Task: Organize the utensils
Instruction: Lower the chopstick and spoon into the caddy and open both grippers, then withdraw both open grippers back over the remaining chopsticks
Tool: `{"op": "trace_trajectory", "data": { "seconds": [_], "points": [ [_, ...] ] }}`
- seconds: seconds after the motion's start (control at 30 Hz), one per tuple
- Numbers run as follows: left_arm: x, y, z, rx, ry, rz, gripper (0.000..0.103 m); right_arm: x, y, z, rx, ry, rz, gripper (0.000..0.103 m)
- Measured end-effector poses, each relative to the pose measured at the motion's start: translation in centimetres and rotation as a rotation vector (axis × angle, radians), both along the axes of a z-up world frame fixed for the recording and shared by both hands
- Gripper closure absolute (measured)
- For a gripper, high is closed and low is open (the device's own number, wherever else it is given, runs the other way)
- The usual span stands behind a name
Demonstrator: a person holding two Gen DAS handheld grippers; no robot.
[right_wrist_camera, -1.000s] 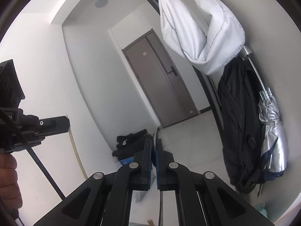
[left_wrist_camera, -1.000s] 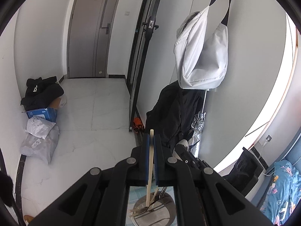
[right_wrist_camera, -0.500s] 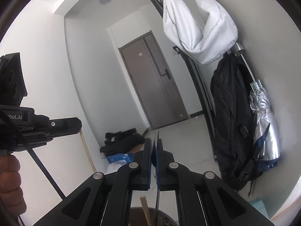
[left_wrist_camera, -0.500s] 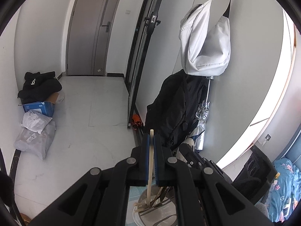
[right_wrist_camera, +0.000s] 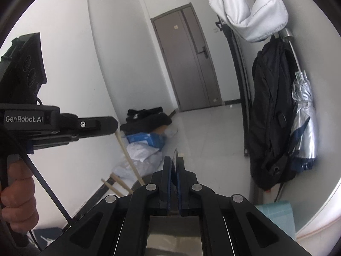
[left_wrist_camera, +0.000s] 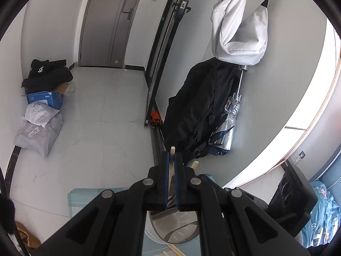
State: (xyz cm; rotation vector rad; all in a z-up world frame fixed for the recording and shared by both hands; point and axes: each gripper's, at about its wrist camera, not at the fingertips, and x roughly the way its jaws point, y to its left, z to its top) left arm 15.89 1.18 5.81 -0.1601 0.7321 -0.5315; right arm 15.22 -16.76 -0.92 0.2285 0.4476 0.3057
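Note:
My left gripper point(left_wrist_camera: 172, 156) is shut on a pale wooden chopstick point(left_wrist_camera: 171, 151), held upright, its lower end reaching down into a round metal holder point(left_wrist_camera: 174, 232). A second chopstick point(left_wrist_camera: 195, 164) leans out of that holder just to the right. In the right wrist view the left gripper point(right_wrist_camera: 115, 125) sits at the left with its chopstick point(right_wrist_camera: 127, 155) slanting down to the holder's dark rim point(right_wrist_camera: 142, 180). My right gripper point(right_wrist_camera: 175, 160) is shut on a thin flat metal utensil point(right_wrist_camera: 175, 152), seen edge-on, above the holder.
The holder stands on a teal mat point(left_wrist_camera: 85, 198) with loose chopsticks point(left_wrist_camera: 174, 250) beside it. A black backpack point(left_wrist_camera: 198, 106), a silver umbrella point(left_wrist_camera: 228, 125) and a white bag point(left_wrist_camera: 240, 32) hang on the right wall. Parcels point(left_wrist_camera: 40, 128) lie on the floor at left.
Both grippers have sunk toward the holder, which now fills more of the lower edge. The right gripper has rolled and swung nearer the left one. Both grips are unchanged.

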Motion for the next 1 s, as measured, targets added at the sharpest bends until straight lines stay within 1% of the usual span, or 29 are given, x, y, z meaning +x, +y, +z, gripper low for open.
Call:
{"op": "trace_trajectory", "data": {
  "seconds": [0.07, 0.13, 0.23, 0.3, 0.33, 0.4, 0.47, 0.5, 0.53, 0.57, 0.6, 0.63, 0.67, 0.77, 0.8, 0.83, 0.87, 0.93, 1.0],
  "points": [
    [-0.2, 0.0, -0.5, -0.001, 0.018, 0.004, 0.101, -0.3, -0.1, -0.7, 0.002, 0.036, 0.019, 0.099],
    [-0.1, -0.1, -1.1, -0.005, 0.049, -0.007, 0.101, -0.8, -0.3, -0.9, -0.008, 0.062, 0.013, 0.097],
    [-0.2, -0.5, -2.3, -0.015, 0.104, -0.05, 0.1, -2.2, -1.0, -0.5, -0.001, 0.06, 0.022, 0.097],
    [-0.7, -0.5, -2.4, -0.009, 0.095, -0.038, 0.1, -3.2, -1.6, -0.1, -0.002, 0.057, 0.027, 0.096],
    [-1.0, -0.4, -2.4, -0.019, 0.101, -0.043, 0.1, -3.7, -1.9, 0.1, -0.014, 0.061, 0.028, 0.095],
    [-1.7, -0.1, -2.1, -0.025, 0.109, -0.028, 0.1, -4.6, -2.6, 0.5, -0.032, 0.066, 0.025, 0.088],
    [-2.7, 0.3, -1.5, -0.013, 0.09, 0.006, 0.092, -5.8, -3.6, 1.0, -0.036, 0.06, 0.012, 0.083],
    [-3.2, 0.5, -1.2, -0.01, 0.08, 0.025, 0.079, -6.3, -4.0, 1.3, -0.038, 0.057, 0.007, 0.075],
    [-3.9, 0.6, -0.9, -0.008, 0.071, 0.045, 0.062, -6.9, -4.4, 1.6, -0.044, 0.055, 0.001, 0.07],
    [-4.6, 0.8, -0.6, -0.013, 0.064, 0.064, 0.054, -7.5, -4.7, 1.9, -0.048, 0.052, 0.002, 0.061],
    [-5.2, 1.0, -0.4, -0.021, 0.056, 0.083, 0.042, -7.9, -4.8, 2.2, -0.053, 0.047, 0.003, 0.059],
    [-5.9, 1.2, -0.1, -0.025, 0.047, 0.106, 0.04, -8.5, -4.9, 2.5, -0.063, 0.045, 0.003, 0.058],
    [-6.5, 1.2, 0.2, -0.018, 0.039, 0.121, 0.04, -9.0, -5.0, 2.8, -0.08, 0.046, -0.002, 0.053],
    [-8.4, 1.5, 0.6, 0.016, 0.02, 0.178, 0.039, -10.4, -5.2, 3.7, -0.094, 0.024, -0.011, 0.046],
    [-9.1, 1.5, 0.7, 0.031, 0.015, 0.197, 0.037, -10.9, -5.2, 4.0, -0.09, 0.018, -0.006, 0.041],
    [-9.6, 1.5, 0.7, 0.045, 0.009, 0.211, 0.033, -11.4, -5.2, 4.3, -0.089, 0.013, 0.0, 0.038],
    [-10.2, 1.5, 0.7, 0.056, 0.005, 0.217, 0.031, -12.1, -5.1, 4.6, -0.088, 0.005, 0.002, 0.035],
    [-11.3, 1.4, 0.6, 0.068, 0.017, 0.222, 0.03, -13.2, -4.9, 5.1, -0.094, -0.008, 0.008, 0.033],
    [-12.6, 1.4, 0.5, 0.078, 0.023, 0.232, 0.03, -14.3, -4.6, 5.4, -0.105, -0.021, 0.005, 0.027]
  ]
}}
